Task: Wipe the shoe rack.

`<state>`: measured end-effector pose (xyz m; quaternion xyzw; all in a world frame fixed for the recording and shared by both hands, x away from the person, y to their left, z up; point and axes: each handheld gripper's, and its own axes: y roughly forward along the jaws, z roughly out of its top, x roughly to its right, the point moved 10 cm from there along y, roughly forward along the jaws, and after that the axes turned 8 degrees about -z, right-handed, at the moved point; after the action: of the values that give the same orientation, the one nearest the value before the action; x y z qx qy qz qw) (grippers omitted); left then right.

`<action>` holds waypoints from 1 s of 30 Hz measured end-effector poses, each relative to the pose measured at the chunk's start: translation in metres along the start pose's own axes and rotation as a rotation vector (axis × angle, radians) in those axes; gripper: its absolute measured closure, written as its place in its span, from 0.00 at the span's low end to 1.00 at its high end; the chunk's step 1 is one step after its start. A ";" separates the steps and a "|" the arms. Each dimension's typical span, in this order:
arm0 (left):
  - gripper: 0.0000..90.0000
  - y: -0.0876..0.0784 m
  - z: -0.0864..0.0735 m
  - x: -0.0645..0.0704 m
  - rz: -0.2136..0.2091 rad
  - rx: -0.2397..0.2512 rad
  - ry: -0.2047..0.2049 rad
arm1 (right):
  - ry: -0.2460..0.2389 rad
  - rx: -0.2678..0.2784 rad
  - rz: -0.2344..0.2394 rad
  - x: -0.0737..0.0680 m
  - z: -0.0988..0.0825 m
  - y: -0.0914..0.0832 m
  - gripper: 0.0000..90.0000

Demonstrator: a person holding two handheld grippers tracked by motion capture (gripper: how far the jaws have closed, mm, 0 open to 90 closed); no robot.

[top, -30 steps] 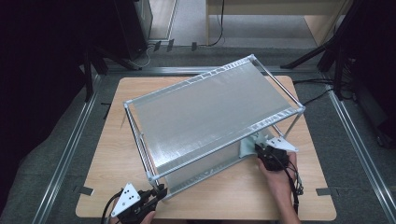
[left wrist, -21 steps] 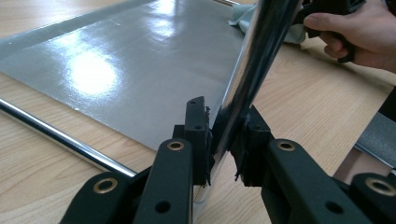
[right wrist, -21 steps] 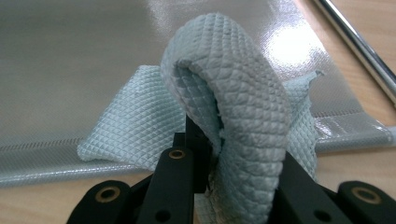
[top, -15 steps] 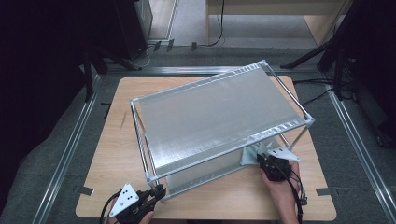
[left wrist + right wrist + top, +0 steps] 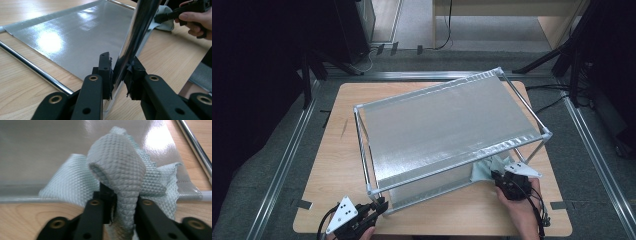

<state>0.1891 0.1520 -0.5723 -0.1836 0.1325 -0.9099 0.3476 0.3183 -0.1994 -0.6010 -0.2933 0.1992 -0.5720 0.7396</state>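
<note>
**Two-tier rack held at one post while a cloth meets its lower shelf**

Your left gripper point(image 5: 379, 205) sits at the near left corner of the tabletop point(image 5: 332, 150), and its jaws pinch the chrome corner post point(image 5: 135, 30) of the rack point(image 5: 447, 125). In the left gripper view the post rises between the two black pads, which press on it from both sides. The rack stands skewed on the tabletop, its silver upper shelf point(image 5: 442, 127) wide and glossy, with thin chrome rails along its edges.

Your right gripper point(image 5: 501, 179) lies at the near right side of the rack, below the upper shelf's edge. Its jaws pinch a pale blue-green waffle-weave cloth point(image 5: 120, 167). In the right gripper view the cloth bulges up between the jaws in a rounded fold, and its loose part spreads on the silver lower shelf point(image 5: 37, 150), at that shelf's near edge. A chrome rail point(image 5: 195, 145) runs past at upper right.
</note>
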 end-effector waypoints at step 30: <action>0.87 0.008 0.003 0.007 -0.011 -0.006 0.013 | -0.052 0.039 0.029 -0.070 0.005 0.014 0.94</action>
<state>0.1900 0.1406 -0.5712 -0.1794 0.1364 -0.9126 0.3411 0.3128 -0.1290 -0.6093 -0.2906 0.1728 -0.5574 0.7583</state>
